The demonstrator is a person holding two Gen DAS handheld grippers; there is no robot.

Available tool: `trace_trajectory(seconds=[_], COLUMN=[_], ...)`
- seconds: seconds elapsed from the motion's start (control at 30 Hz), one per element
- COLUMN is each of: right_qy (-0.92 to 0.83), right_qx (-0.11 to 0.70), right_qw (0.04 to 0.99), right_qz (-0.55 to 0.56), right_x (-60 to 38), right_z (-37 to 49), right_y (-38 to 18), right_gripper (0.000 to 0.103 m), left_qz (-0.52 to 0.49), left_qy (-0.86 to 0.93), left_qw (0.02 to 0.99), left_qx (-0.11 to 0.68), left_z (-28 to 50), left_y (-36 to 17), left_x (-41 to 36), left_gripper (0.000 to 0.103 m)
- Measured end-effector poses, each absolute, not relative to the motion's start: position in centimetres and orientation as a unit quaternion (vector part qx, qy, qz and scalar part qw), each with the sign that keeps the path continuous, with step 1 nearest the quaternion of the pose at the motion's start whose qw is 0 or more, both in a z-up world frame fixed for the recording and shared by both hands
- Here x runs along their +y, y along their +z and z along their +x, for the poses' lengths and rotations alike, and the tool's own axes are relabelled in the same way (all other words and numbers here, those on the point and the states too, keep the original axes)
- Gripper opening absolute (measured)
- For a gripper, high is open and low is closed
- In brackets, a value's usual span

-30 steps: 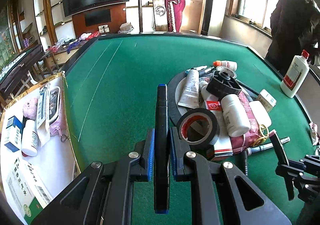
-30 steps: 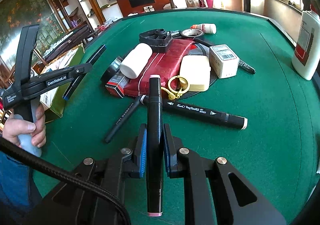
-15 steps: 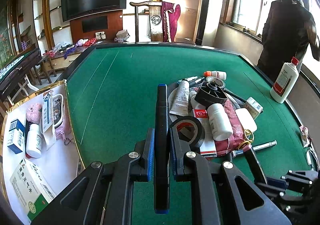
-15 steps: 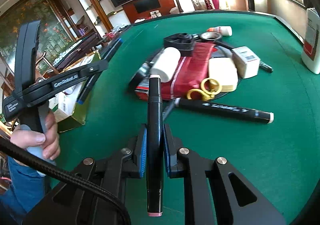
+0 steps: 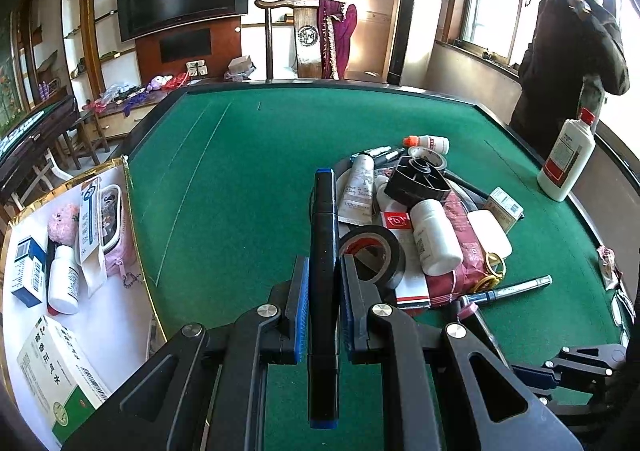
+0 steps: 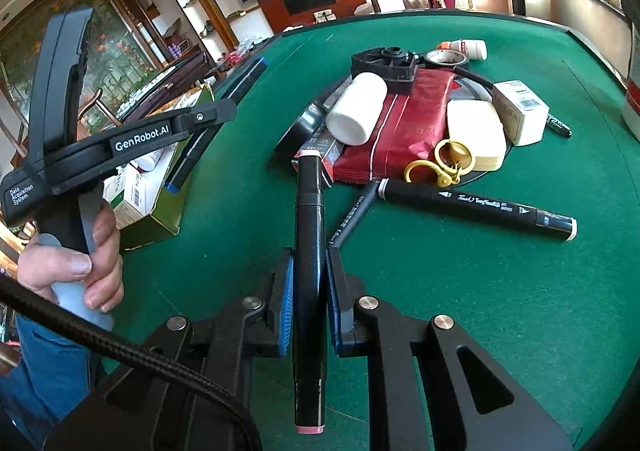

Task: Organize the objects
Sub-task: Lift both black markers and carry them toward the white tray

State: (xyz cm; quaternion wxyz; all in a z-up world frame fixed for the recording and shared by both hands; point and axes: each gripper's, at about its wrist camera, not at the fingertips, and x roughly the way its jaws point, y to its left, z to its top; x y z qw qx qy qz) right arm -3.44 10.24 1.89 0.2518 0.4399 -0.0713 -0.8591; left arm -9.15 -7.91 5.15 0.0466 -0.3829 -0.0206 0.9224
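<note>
My left gripper [image 5: 323, 271] is shut on a black marker with blue ends [image 5: 324, 211], which points along the fingers over the green felt. My right gripper [image 6: 310, 263] is shut on a black marker with pink ends [image 6: 308, 203]. Ahead lies a pile on a dark round tray [image 6: 476, 85]: a black tape roll [image 5: 372, 255], a white bottle [image 5: 434, 243], a red pouch [image 6: 408, 123], a black plastic part [image 5: 420, 179] and a white tube [image 5: 358, 187]. At the left stands a gold-edged box [image 5: 100, 291] lined in white, holding cartons, a bottle and a pink case. In the right wrist view, a hand [image 6: 72, 263] holds the left gripper [image 6: 212, 119] above that box.
A loose black marker [image 6: 476, 207], a thin black pen [image 6: 352, 215] and a yellow clip [image 6: 440, 163] lie on the felt near the pile. A tall white bottle with a red cap [image 5: 566, 163] stands at the table's right edge. A person [image 5: 572, 51] stands by the window.
My right gripper has moved left with the pink-ended marker, closer to the left gripper and the box. The left gripper has kept its hold and barely shifted.
</note>
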Motion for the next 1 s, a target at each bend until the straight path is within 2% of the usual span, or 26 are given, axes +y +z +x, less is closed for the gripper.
trace_trajectory(seconds=[0.63, 1.0], right_qy=[-0.855, -0.860], right_qx=[-0.081, -0.081], right_qw=[0.242, 0.240], right_qz=[0.451, 0.443], right_x=[10.7, 10.3], right_z=[-3.8, -3.5], right_y=[1.5, 1.8], right_gripper=[0.012, 0.012], left_qz=[-0.396, -0.374], left_qy=[0.916, 0.924], left_qw=[0.070, 0.075], left_qx=[-0.021, -0.031], left_z=[-8.9, -8.1], left_y=[4.7, 6.2], left_x=[-7.1, -7.6], left_gripper=[0.012, 0.012])
